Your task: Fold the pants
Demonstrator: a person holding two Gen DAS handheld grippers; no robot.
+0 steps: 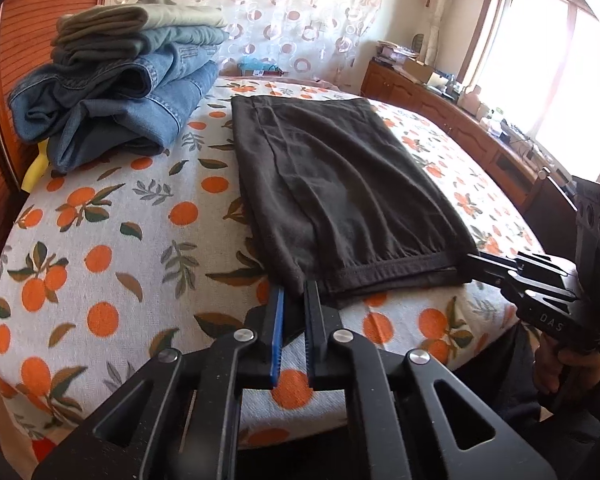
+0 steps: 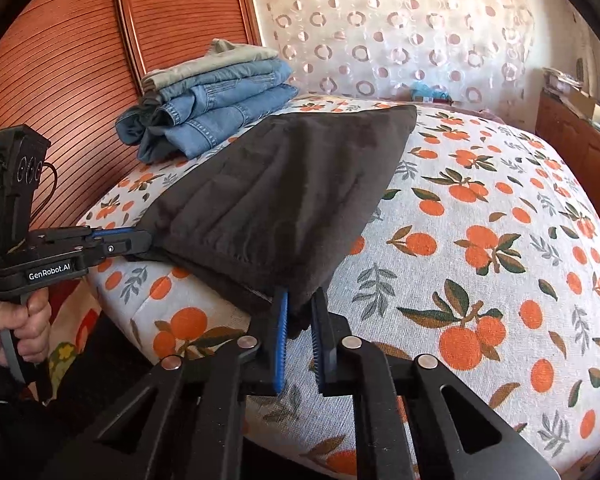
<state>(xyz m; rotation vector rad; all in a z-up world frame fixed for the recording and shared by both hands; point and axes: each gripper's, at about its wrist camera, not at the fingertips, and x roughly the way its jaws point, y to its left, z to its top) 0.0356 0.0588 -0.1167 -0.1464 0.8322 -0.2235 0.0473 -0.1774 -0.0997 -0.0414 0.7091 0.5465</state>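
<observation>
Left tool: clamped on the near left corner of the dark pants, at the hem.
Right tool: clamped on the near right corner of the same hem.
Pants: folded flat on the orange-print bed sheet, near edge at the bed's edge.
Far left: stack of folded jeans by the wooden headboard.
Beyond: patterned curtain.

light: daylight from window | glare: blown-out panes | edges: fisheye bend, dark corners | focus: sharp
</observation>
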